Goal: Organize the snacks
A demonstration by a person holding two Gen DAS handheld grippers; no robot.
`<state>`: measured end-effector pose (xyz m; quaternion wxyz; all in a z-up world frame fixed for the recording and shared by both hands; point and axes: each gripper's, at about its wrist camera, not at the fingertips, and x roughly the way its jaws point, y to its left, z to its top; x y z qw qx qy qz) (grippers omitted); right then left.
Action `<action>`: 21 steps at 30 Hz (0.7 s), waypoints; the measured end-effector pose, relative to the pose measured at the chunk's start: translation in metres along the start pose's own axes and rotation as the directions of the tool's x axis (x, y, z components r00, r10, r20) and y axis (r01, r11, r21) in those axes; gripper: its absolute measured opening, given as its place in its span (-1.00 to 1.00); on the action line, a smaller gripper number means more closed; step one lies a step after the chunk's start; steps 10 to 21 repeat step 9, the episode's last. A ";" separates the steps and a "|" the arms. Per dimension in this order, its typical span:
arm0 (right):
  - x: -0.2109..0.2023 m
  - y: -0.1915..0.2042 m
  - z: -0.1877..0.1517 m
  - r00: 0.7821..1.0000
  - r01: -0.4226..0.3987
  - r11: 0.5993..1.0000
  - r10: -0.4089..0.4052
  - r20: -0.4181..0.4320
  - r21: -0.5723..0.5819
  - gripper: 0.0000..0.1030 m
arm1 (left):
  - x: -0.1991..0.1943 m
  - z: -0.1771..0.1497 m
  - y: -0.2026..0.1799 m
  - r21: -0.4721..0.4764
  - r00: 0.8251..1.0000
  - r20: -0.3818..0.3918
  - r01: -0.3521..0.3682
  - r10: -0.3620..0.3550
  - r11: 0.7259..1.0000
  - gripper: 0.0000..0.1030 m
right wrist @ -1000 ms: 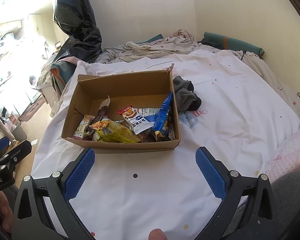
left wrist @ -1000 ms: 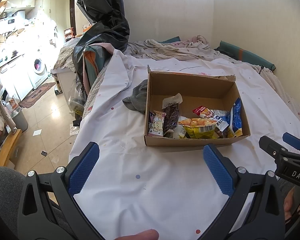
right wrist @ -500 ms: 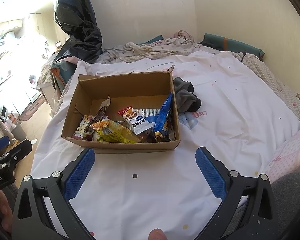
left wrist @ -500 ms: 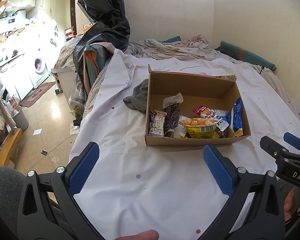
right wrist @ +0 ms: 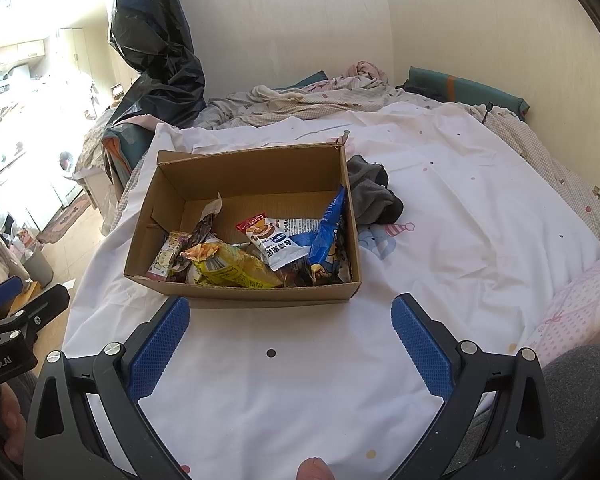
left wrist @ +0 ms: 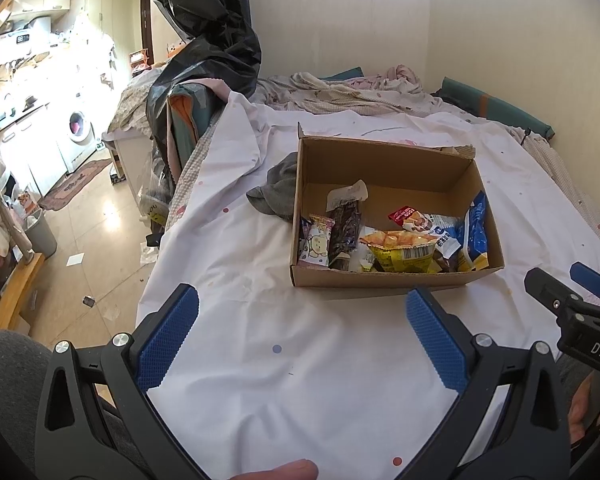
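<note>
While wide open, left gripper [left wrist: 302, 334] and right gripper [right wrist: 290, 334] hold nothing.

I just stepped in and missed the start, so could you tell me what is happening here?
A person holds a gripper in each hand over a bed's white sheet. The left gripper and right gripper are both open and empty, short of a cardboard box. Snack packets, including a yellow one, lie piled in it.

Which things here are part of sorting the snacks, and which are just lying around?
Job:
cardboard box
yellow chip bag
white rice-cracker pack
blue packet
dark snack bar
bear-print packet

Lying about:
grey cloth
black plastic bag
rumpled bedding
</note>
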<state>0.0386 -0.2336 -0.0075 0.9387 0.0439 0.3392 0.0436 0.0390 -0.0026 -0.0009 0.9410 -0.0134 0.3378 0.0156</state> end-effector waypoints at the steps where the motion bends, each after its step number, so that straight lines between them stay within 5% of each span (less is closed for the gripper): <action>1: 0.000 0.000 0.000 1.000 0.000 1.000 0.000 -0.001 -0.002 1.00 | 0.001 0.000 0.000 -0.002 1.000 -0.004 0.001 -0.001 1.000 0.99; 21: -0.001 0.001 0.002 1.000 -0.002 1.000 0.002 0.007 -0.002 1.00 | 0.002 -0.001 0.003 -0.016 1.000 -0.019 0.000 0.000 1.000 0.99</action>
